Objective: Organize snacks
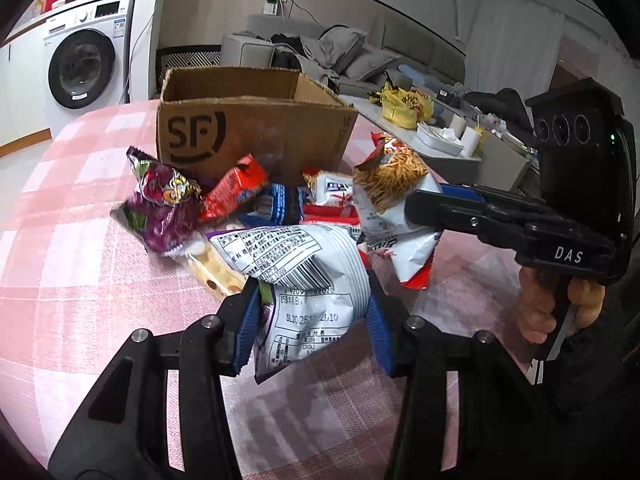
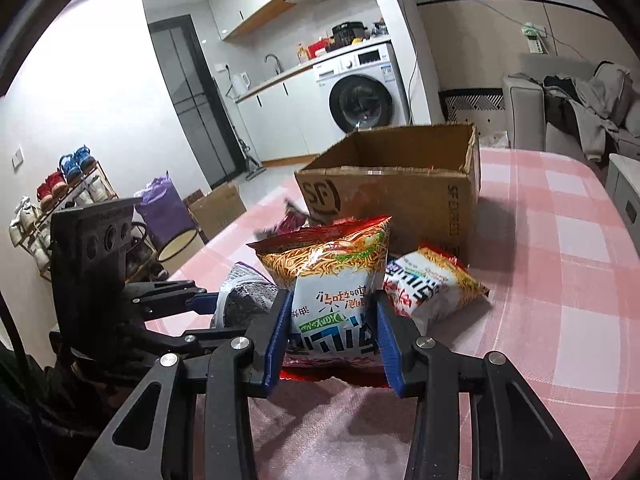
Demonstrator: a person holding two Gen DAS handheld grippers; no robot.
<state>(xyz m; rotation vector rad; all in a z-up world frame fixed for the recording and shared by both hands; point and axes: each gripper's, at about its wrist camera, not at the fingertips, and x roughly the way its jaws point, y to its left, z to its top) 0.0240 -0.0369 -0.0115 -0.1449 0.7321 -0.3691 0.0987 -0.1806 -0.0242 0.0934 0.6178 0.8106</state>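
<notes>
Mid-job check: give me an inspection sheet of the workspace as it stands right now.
Surface: table under a pink checked cloth.
Job's things: open cardboard box; snack packets heaped in front of it, among them a purple packet.
Clutter: nothing seen on the table besides the snacks.
Grippers: left hand-held gripper shut on a white packet; right hand-held gripper shut on a noodle packet.
Cables: wires hang down the wall from a power strip.
Surroundings: washing machine, sofa with clothes, shoe rack.
</notes>
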